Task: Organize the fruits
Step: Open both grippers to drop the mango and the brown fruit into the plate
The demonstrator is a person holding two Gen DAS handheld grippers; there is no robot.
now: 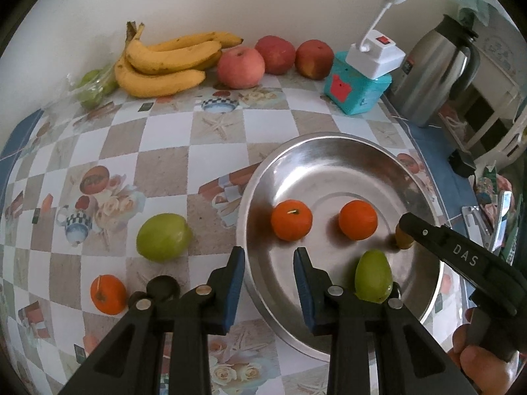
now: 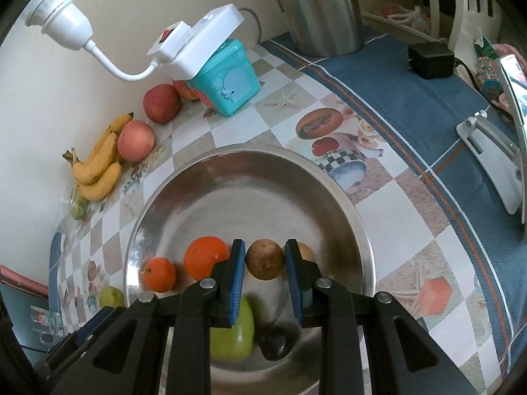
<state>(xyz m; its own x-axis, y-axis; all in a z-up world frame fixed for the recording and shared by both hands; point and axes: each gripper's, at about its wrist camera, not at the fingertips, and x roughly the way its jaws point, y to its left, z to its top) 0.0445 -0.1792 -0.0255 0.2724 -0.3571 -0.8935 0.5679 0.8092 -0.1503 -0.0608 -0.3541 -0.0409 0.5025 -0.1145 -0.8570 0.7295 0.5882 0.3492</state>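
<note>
Nearest our lenses are the two grippers. Our right gripper [image 2: 265, 265] hangs over the steel tray [image 2: 332, 177], its blue pads pinching a small brown fruit [image 2: 265, 263] between them; a second brown fruit [image 2: 306, 251] peeks out just behind the right pad. Our left gripper [image 1: 268, 260] sits above the tray's near left rim with its jaws drawn close and nothing between the pads.

In the tray [image 1: 316, 151] we see two oranges [image 1: 291, 220] [image 1: 358, 220] side by side, apart from each other, and a green fruit [image 1: 374, 276] near the front edge. From the right wrist view, a dark fruit [image 2: 275, 345] lies beside that green one.

Outside the tray, on the checkered tablecloth [image 1: 164, 151], another green fruit [image 1: 163, 237] and a third orange [image 1: 108, 294] rest to the left, near each other but not touching.

Along the wall stand a bunch of bananas [image 1: 164, 62], three apples [image 1: 240, 67] in a row, a teal box [image 1: 354, 89] bearing a white switch unit [image 1: 375, 56], and a steel jug [image 1: 434, 72].
</note>
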